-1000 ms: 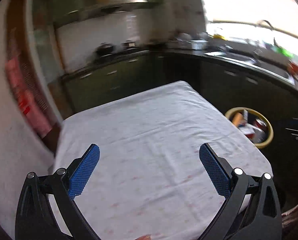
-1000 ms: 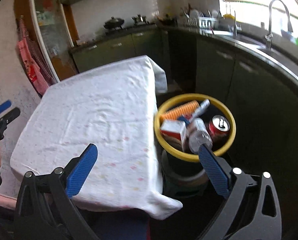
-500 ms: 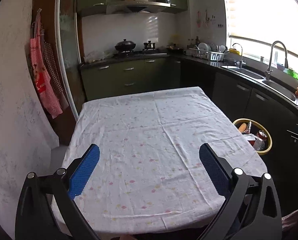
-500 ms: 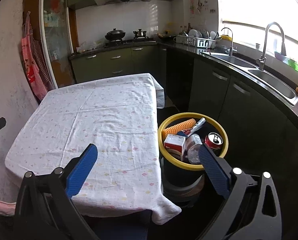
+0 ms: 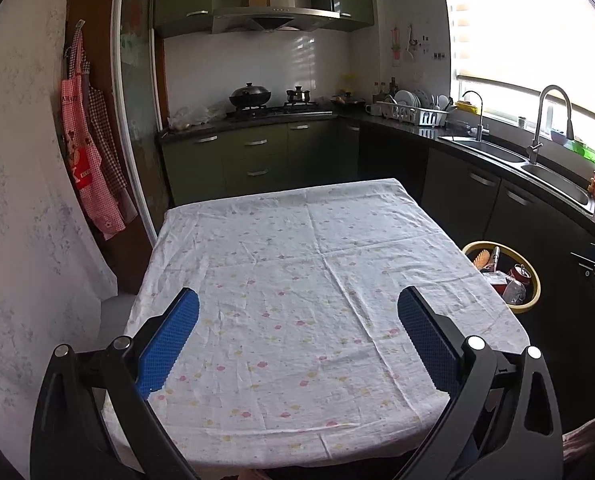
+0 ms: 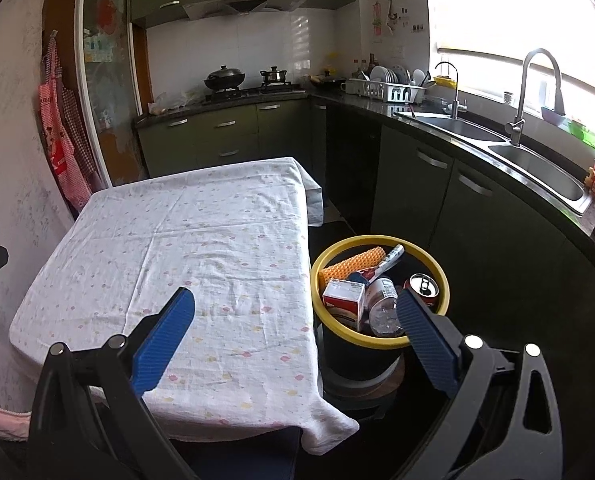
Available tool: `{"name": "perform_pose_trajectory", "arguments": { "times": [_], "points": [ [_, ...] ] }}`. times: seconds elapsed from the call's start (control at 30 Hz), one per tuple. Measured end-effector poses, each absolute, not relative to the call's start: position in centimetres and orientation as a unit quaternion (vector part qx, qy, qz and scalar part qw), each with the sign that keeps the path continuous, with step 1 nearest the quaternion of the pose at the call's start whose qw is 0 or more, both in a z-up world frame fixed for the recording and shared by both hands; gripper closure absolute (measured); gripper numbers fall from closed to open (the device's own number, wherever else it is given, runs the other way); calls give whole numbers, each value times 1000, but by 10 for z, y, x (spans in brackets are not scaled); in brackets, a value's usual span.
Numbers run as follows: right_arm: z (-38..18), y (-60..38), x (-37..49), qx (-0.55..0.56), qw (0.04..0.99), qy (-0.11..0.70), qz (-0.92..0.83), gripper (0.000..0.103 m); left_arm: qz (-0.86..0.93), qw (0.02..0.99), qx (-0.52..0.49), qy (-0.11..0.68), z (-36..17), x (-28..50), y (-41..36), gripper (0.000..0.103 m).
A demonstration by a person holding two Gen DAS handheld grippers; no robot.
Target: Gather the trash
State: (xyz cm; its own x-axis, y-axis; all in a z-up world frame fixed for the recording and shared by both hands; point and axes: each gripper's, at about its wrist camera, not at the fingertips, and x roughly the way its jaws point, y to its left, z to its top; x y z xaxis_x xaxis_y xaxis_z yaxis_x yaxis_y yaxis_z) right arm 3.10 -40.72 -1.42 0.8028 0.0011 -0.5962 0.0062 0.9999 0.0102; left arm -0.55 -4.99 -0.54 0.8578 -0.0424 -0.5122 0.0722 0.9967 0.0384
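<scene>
A black bin with a yellow rim (image 6: pixel 353 243) stands on the floor by the table's right side; it also shows in the left wrist view (image 5: pixel 534 280). It holds an orange textured roll (image 6: pixel 353 263), a red-and-white carton (image 6: pixel 343 295), a clear plastic bottle (image 6: pixel 383 308), a red can (image 6: pixel 423 284) and a tube (image 6: pixel 389 258). My left gripper (image 5: pixel 297 330) is open and empty, held above the near end of the table. My right gripper (image 6: pixel 295 330) is open and empty, above the table's near right corner, close to the bin.
The table (image 5: pixel 297 280) wears a white flowered cloth (image 6: pixel 185 248) with nothing on it. Dark counters with a sink (image 6: pixel 537 160), tap (image 6: pixel 537 80) and dish rack (image 6: pixel 385 90) run along the right. A stove with pots (image 5: pixel 253 98) is at the back. Aprons (image 5: pixel 93 152) hang on the left wall.
Both grippers have pulled back and risen from the table and bin; the views are now steady and wider. Both stay open and empty.
</scene>
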Motion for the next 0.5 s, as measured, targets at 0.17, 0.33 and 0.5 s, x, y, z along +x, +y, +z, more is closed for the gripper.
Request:
{"name": "perform_pose_trajectory", "arguments": {
  "times": [0.17,0.33,0.5],
  "points": [
    [-14,-406,32,5,949,314,-2,7,-32,963,32,267,-7,-4,-51,5],
    [-14,-406,32,5,950,313,-2,7,-33,963,33,266,-7,-5,-52,5],
    [-13,-405,33,5,950,312,-1,7,-35,963,33,266,-6,-5,-52,5]
  ]
}}
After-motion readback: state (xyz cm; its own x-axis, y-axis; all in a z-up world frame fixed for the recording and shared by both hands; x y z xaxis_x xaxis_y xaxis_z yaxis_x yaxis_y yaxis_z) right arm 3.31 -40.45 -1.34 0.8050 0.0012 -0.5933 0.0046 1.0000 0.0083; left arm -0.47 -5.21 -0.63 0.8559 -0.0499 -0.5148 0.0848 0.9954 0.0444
